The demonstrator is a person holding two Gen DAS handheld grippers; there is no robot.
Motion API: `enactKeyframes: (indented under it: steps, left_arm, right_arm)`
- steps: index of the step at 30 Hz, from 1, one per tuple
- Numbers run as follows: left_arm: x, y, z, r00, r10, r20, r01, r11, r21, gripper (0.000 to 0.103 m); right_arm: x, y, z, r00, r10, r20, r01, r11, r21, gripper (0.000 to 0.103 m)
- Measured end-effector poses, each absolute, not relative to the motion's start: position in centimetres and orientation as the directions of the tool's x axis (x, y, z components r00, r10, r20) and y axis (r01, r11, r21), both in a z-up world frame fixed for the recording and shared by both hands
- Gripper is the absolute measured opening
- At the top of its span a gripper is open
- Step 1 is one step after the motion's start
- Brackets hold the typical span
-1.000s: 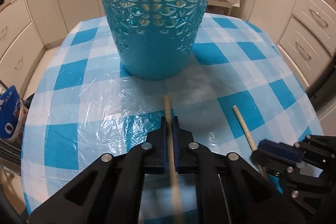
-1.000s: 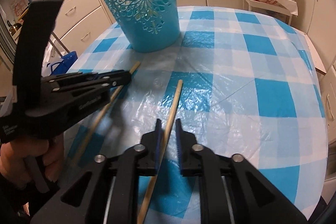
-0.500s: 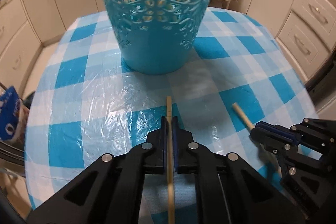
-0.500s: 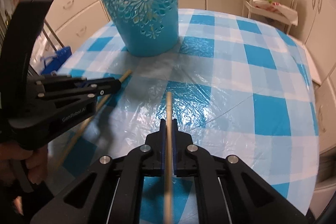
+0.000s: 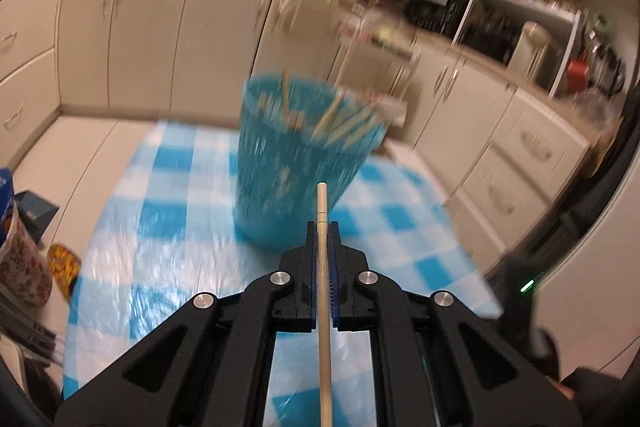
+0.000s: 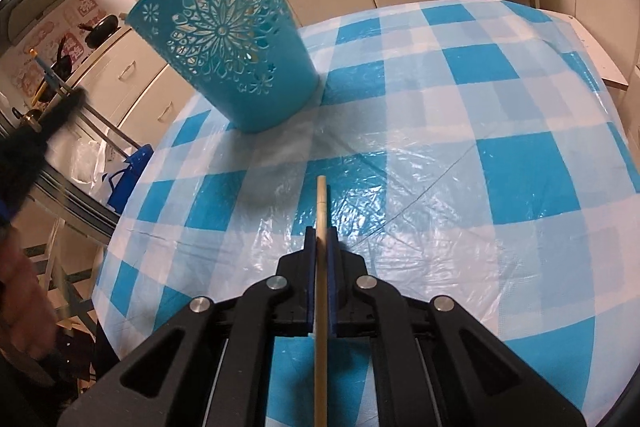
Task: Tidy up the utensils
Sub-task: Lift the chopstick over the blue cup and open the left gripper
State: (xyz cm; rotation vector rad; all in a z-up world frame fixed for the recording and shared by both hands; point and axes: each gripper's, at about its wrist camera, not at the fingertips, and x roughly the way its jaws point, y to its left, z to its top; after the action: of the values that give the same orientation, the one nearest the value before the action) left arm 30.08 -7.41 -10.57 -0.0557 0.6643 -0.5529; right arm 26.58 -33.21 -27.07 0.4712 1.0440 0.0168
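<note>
Chopstick (image 6: 321, 211) clamped by right gripper (image 6: 321, 239); teal basket (image 6: 236, 43) ahead (upright).

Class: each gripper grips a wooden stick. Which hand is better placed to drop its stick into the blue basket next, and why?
Left. The left gripper holds its stick raised, looking into the blue basket; the right gripper has its stick low over the table.
</note>
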Motion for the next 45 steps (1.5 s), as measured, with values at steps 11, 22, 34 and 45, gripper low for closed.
enactKeyframes:
  steps: [11,22,34,45]
  left_arm:
    - [31.7,-8.0,-0.8,0.776,-0.562,-0.286,0.509,0.826,-0.242,0.004]
    - [36.3,-11.4,4.1,0.906,-0.423,0.001,0.414,0.885,-0.214,0.004]
    - [40.0,-13.4,-1.0,0.961,-0.27,-0.058,0.255,0.949,-0.185,0.005]
    - [40.1,-12.5,-4.9,0.936,-0.248,-0.25,0.232,0.968,-0.091,0.005]
  right_arm:
    - [26.4,-32.7,-27.1,0.522,0.213,-0.826,0.19,0.915,0.356,0.006]
    - [26.4,-33.0,-27.2,0.526,0.227,-0.82,0.19,0.908,0.373,0.006]
    - [26.4,-33.4,-27.4,0.529,0.254,-0.81,0.195,0.892,0.407,0.006]
    - [26.0,-33.7,-26.9,0.563,0.263,-0.784,0.192,0.881,0.433,0.006]
